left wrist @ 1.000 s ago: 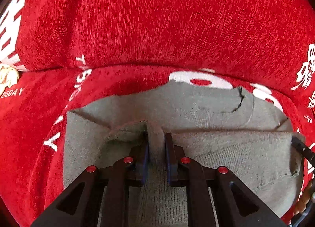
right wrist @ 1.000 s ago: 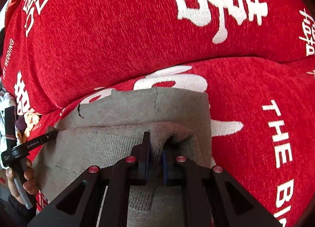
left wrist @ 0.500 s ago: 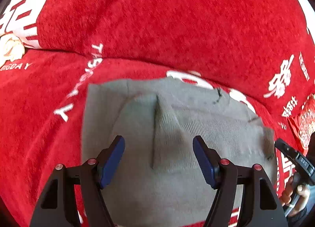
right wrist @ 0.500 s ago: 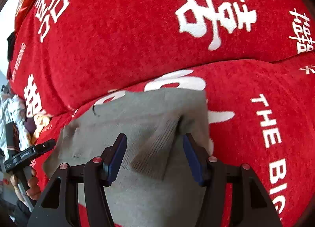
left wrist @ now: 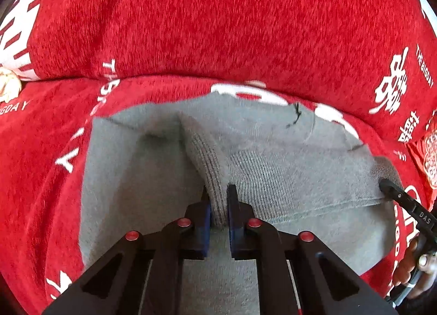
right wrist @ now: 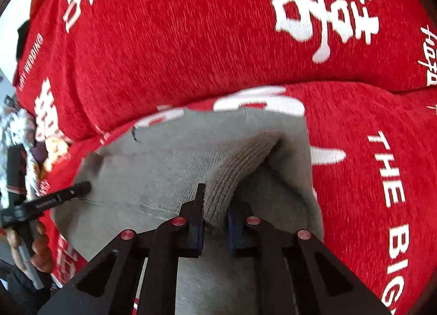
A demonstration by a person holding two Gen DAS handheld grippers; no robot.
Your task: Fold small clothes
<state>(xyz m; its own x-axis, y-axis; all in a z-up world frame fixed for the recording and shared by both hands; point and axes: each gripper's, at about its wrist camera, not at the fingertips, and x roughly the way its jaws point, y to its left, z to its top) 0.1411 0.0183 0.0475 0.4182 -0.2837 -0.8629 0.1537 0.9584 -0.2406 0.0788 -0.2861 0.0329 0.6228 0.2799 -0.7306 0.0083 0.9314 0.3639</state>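
Note:
A grey knit garment (left wrist: 273,167) lies spread on the red seat cover (left wrist: 54,178). In the left wrist view my left gripper (left wrist: 217,192) is shut on a raised ribbed fold (left wrist: 207,156) near the garment's left part. The right wrist view shows the same garment (right wrist: 164,167), with my right gripper (right wrist: 217,200) at its right side. Its jaws are closing, and both pads press on a ribbed fold (right wrist: 245,162) that stands up between them. A short dark thread (left wrist: 293,118) marks the garment's far edge.
The red backrest cushion (left wrist: 218,14) with white characters rises right behind the garment. A hand (right wrist: 41,249) holding the other tool's black handle (right wrist: 54,200) shows at the left edge of the right wrist view. Patterned cloth (right wrist: 16,134) lies beyond the sofa's left end.
Both grippers, shut on folds a second ago, opened wide and let the cloth drop. Now each is closed again on a ribbed fold, which it lifts a little.

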